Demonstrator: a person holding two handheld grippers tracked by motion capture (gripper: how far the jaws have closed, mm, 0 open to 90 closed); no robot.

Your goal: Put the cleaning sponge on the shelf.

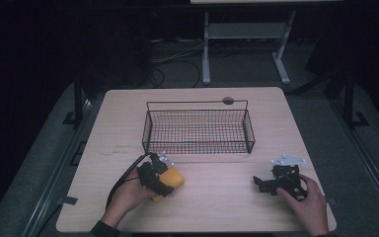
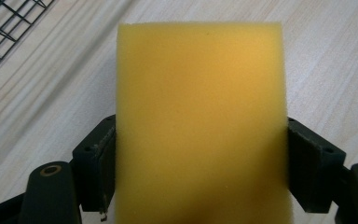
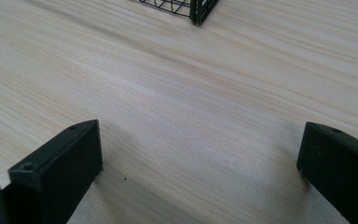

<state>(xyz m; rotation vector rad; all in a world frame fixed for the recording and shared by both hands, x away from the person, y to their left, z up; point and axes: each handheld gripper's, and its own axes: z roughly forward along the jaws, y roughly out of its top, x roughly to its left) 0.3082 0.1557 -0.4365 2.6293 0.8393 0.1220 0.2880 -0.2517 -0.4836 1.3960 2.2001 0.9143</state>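
Item one: yellow foam sponge (image 2: 200,121), rectangular block, located on the near left part of the desk (image 1: 217,197), in front of the wire basket (image 1: 198,129) and apart from it. In the left gripper view the sponge stands between the two black jaws, its side faces meeting the inner pads on both sides, so the jaws are closed onto it at a fairly wide setting. Item two: left gripper (image 1: 164,178), held in the person's left hand (image 1: 128,195), a black cable looping from its rear toward the wrist; in the high view its body covers the near part of the sponge. Item three: right gripper (image 1: 262,183), held in the person's right hand (image 1: 306,200) at the near right part of the desk, well apart from the sponge; in the right gripper view its jaws stand wide, with bare wood grain between them and nothing held. Item four: black wire basket, oblong, mesh walls, raised rail along the far side, placed at the middle of the desk; nothing visible inside it. Item five: desk, light wood top with rounded corners, on a dark floor (image 1: 39,148).
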